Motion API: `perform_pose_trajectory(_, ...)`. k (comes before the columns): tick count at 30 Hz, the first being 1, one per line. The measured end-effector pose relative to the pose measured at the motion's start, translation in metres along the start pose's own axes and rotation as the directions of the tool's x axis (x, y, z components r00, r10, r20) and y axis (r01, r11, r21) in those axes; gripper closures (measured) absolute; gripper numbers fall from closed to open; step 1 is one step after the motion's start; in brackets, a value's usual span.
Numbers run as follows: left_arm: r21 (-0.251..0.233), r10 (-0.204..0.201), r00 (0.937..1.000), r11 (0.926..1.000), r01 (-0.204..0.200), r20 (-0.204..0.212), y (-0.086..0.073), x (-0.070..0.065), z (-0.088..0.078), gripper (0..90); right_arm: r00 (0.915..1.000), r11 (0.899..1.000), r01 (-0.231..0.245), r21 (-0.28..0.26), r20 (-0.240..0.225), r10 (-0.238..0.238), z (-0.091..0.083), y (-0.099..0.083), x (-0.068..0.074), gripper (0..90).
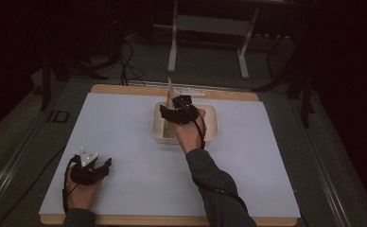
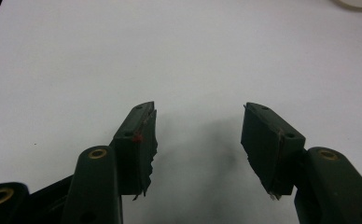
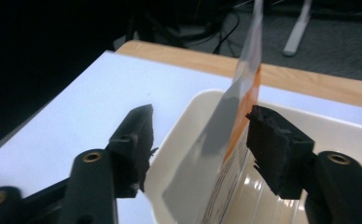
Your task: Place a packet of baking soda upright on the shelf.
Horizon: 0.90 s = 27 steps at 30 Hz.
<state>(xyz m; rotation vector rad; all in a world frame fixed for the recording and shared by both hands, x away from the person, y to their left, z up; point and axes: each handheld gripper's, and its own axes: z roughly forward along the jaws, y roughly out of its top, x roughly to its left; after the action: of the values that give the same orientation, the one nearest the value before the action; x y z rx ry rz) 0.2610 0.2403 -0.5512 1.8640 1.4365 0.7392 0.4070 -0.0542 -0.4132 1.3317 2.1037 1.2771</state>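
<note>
Stands upright in the white tub (image 1: 211,109) at 12 o'clock of the desk (image 1: 125,127): a flat silver-and-orange packet (image 1: 170,91), top edge poking above the rim. Straddles it with fingers spread wide: the right gripper (image 1: 168,112), gripping nothing. Main risk, as a judgement: tipping. With no pinch on it, likely to slump flat into the tub or fold over the wall. A careless pull back towards 6 o'clock could also snag a finger on the thin sheet and drag it out. Rests low at 8 o'clock of the desk, well apart from the tub: the left gripper (image 1: 102,166), too far off to steady anything. From the right gripper view, clear what the high view hides: the packet (image 3: 230,126) between the right gripper (image 3: 200,116) fingers, the left finger well clear of the silver face, the right finger just beside the orange edge, touching or not impossible to tell. From the left gripper view, plain that the left gripper (image 2: 198,112) stands wide open and empty over bare desk (image 2: 123,46).
</note>
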Motion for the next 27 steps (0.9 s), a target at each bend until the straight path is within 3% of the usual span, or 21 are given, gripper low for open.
perform_pose_trajectory(7, 0.003, 0.003, 1.0000, 1.0000, -0.003, -0.002, 0.000, 0.000, 0.000, 44.7, 0.9931, 0.991, 0.110, 0.077, -0.050, -0.106, -0.013, 0.004, -0.001, 34.5)
perform_pose_trajectory(22, 0.003, 0.004, 1.0000, 1.0000, -0.004, -0.006, 0.000, 0.000, 0.000, 44.7, 0.9739, 0.967, 0.209, 0.143, -0.120, -0.192, -0.049, 0.000, -0.009, 26.4)
perform_pose_trajectory(27, 0.004, 0.003, 0.9999, 1.0000, -0.003, -0.011, 0.000, -0.001, 0.000, 44.7, 0.9625, 0.953, 0.251, 0.168, -0.148, -0.227, -0.063, -0.010, -0.015, 25.9)
